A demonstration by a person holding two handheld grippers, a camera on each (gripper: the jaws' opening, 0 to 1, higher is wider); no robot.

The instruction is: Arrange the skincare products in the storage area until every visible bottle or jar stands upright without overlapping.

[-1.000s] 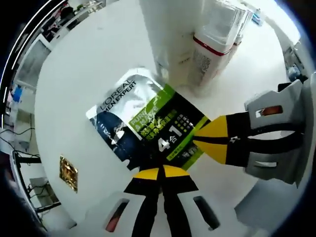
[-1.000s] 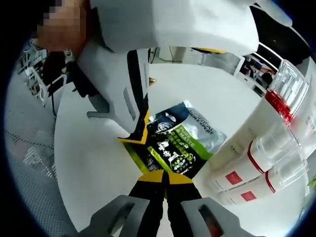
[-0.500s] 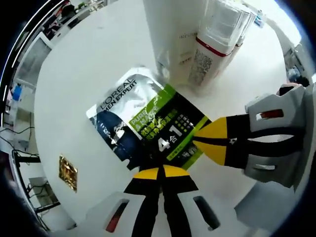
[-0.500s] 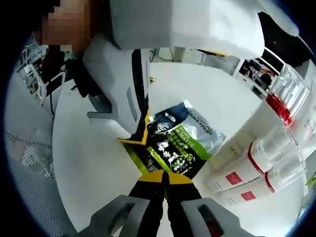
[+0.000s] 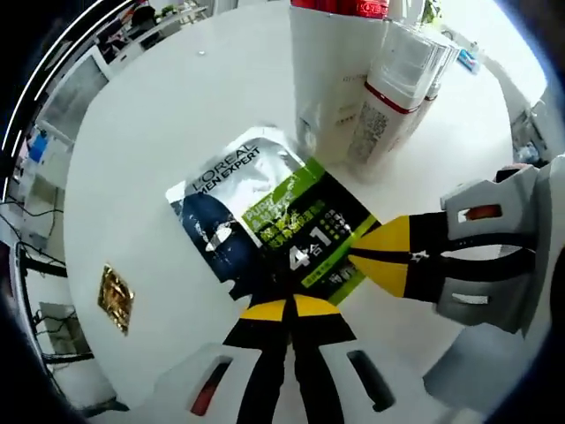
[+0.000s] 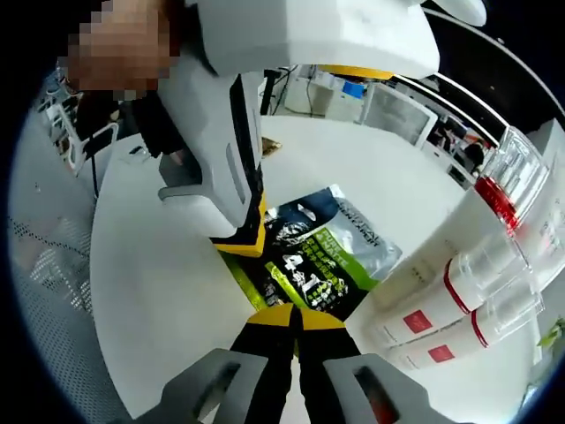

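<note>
Table, white, round; bears all items. Tube, large, white, red band at top, upright beside two clear-capped bottles; likely rigid, prone to tipping if nudged. Sachet, flat foil, green and black print, just beside the tube; judged light, limp, slippery, best taken by a sealed edge. Left gripper, jaws pinched on the sachet's near edge. Right gripper, jaws likewise clamped on an adjoining edge.
</note>
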